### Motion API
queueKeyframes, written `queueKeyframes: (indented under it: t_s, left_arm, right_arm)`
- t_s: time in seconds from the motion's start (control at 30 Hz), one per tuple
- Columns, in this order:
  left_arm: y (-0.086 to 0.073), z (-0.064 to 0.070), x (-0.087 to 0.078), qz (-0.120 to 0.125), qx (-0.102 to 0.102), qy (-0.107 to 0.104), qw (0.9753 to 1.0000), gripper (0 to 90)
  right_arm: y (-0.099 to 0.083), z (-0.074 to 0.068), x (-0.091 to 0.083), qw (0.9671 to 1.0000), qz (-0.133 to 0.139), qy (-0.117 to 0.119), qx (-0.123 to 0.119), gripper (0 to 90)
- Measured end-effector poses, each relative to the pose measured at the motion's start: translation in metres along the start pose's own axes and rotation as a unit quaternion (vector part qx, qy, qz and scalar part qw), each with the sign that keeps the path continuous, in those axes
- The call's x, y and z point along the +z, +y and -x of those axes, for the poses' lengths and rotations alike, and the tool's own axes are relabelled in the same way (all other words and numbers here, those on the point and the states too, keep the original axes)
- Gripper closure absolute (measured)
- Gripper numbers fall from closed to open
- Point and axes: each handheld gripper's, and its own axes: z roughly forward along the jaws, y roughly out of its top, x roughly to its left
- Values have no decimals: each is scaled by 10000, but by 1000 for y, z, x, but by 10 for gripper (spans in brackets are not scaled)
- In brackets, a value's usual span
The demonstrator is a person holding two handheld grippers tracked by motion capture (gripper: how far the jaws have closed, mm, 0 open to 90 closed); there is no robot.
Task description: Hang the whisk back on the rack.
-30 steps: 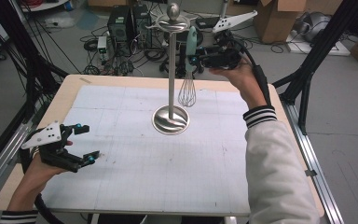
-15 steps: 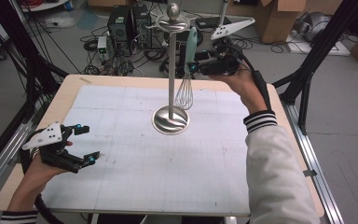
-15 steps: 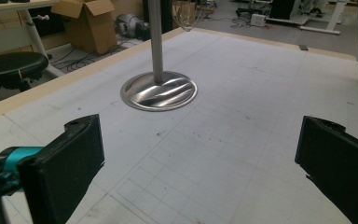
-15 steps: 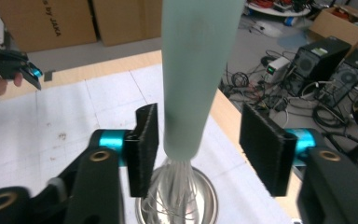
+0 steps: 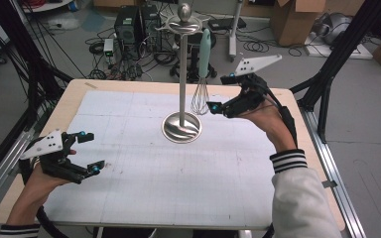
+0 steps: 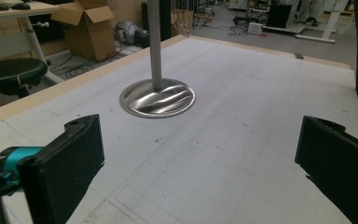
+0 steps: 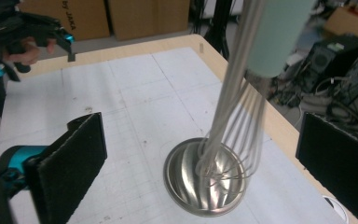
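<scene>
whisk [image 5: 201, 79]: wire loops, mint handle, hanging on steel stand [image 5: 181, 74]

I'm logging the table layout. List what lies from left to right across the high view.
left gripper → stand base → whisk hanging from the stand → right gripper

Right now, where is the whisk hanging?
In the high view, the whisk hangs from the top of the metal stand, on its right side, near the table's far edge, just left of the open right gripper.
</scene>
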Motion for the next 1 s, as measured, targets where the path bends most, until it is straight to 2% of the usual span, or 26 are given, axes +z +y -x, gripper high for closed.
queueKeyframes:
  t_s: [0.13, 0.27, 0.33, 0.53, 0.63, 0.8, 1.0]
  left_arm:
    - [0, 1, 0, 1, 20, 2, 10000, 17]
    - [0, 2, 0, 12, 28, 15, 10000, 17]
    - [1, 4, -1, 16, 43, 19, 10000, 17]
    - [2, 10, -3, 24, 109, 22, 9999, 17]
    - [0, 11, -6, 65, 91, 27, 9999, 17]
    - [-8, 10, -12, 87, -21, 68, 9999, 17]
    - [-12, 9, -17, 148, -55, 121, 9998, 17]
  right_arm:
    - [-18, -13, -7, 10000, 19, -12, 1, 2]
    - [-41, -25, -12, 9998, 185, -47, 104, 1]
    - [-54, -31, -15, 9994, 268, -30, 220, 1]
    - [-98, -48, -20, 9986, 295, -157, 421, 1]
    - [-120, -55, -23, 9973, 465, -215, 529, 2]
    - [-145, -64, -27, 9957, 645, -359, 558, 1]
    - [-169, -74, -37, 9919, 988, -492, 623, 2]
